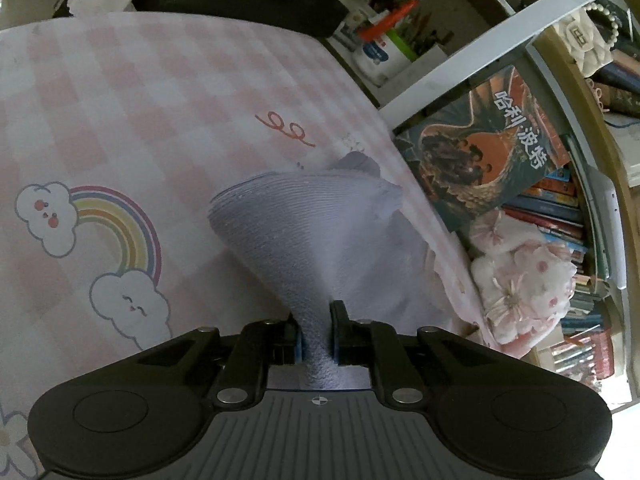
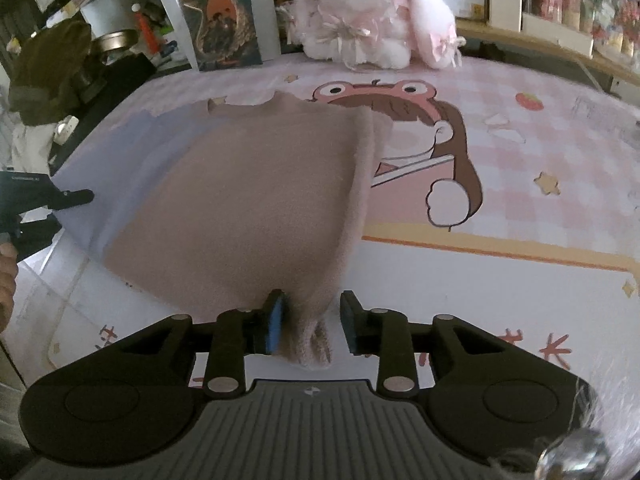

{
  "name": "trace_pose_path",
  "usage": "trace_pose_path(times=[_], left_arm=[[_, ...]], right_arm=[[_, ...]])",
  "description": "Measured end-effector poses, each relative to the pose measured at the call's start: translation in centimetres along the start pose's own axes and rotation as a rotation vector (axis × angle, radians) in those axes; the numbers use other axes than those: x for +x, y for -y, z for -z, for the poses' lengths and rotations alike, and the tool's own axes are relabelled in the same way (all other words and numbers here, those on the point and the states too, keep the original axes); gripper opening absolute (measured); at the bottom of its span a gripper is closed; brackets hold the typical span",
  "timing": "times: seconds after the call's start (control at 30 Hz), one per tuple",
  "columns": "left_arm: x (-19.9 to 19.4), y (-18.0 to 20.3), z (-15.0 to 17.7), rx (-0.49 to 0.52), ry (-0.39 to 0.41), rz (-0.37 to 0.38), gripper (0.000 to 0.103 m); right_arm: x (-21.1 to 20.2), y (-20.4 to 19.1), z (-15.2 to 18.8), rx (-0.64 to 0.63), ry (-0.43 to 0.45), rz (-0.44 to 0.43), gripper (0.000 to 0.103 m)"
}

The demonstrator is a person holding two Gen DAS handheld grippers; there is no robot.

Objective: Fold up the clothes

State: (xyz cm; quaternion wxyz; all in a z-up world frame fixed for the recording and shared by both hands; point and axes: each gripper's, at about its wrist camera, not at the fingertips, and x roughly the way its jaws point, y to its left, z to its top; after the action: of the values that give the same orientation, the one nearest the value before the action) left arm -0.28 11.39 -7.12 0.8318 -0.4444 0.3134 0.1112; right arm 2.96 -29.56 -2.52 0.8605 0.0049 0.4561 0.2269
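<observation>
While the left hand-held gripper [image 1: 316, 334] pinches lilac cloth [image 1: 304, 232], only the right view shows the pink sweater [image 2: 256, 200], whose hem lies between the parted right hand-held gripper [image 2: 310, 320].

A lived-in room at home, probably a bedroom or study. A work surface is covered by a pink checked mat [image 2: 520, 128] with cartoon rainbows and a girl. Behind it stand a plush toy [image 2: 372, 16], a shelf of books [image 1: 560, 208], and a cluttered desk with pens [image 1: 400, 28].
</observation>
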Motion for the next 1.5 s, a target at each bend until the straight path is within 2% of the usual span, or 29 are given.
trace_pose_path(times=[0.17,0.37,0.53,0.6,0.73,0.93,1.07,1.27,1.37,1.5], left_arm=[[0.1,-0.5,-0.1,-0.011,-0.005,0.017,0.014],[0.1,-0.5,0.0,-0.023,0.000,0.011,0.016],[0.1,-0.2,0.2,-0.037,0.015,-0.012,0.017],[0.1,0.0,0.3,-0.040,0.024,-0.026,0.017],[0.1,0.8,0.5,-0.024,0.038,-0.063,0.017],[-0.2,2.9,0.5,0.047,0.062,-0.127,0.012],[-1.7,5.5,1.0,0.134,0.127,-0.104,0.011],[-4.7,11.8,2.6,0.330,0.212,-0.029,0.010],[-5.6,15.6,4.4,0.445,0.236,0.004,0.010],[-6.9,20.6,9.2,0.675,0.232,0.032,0.011]], right_arm=[[-0.8,-0.9,-0.3,-0.087,0.045,0.031,0.029],[-0.7,-0.9,-1.9,-0.149,0.088,0.023,0.029],[-0.2,-1.2,-3.1,-0.279,0.101,-0.052,0.030],[0.3,-1.3,-3.2,-0.318,0.080,-0.095,0.030],[1.5,-1.2,-3.0,-0.367,0.028,-0.132,0.030],[1.8,-0.1,-2.6,-0.373,0.014,-0.188,0.032],[2.0,0.7,-2.7,-0.352,0.014,-0.227,0.032],[2.0,1.7,-2.9,-0.330,0.015,-0.277,0.032],[2.0,2.1,-2.9,-0.327,0.015,-0.297,0.032],[2.2,2.7,-2.9,-0.311,0.019,-0.325,0.032]])
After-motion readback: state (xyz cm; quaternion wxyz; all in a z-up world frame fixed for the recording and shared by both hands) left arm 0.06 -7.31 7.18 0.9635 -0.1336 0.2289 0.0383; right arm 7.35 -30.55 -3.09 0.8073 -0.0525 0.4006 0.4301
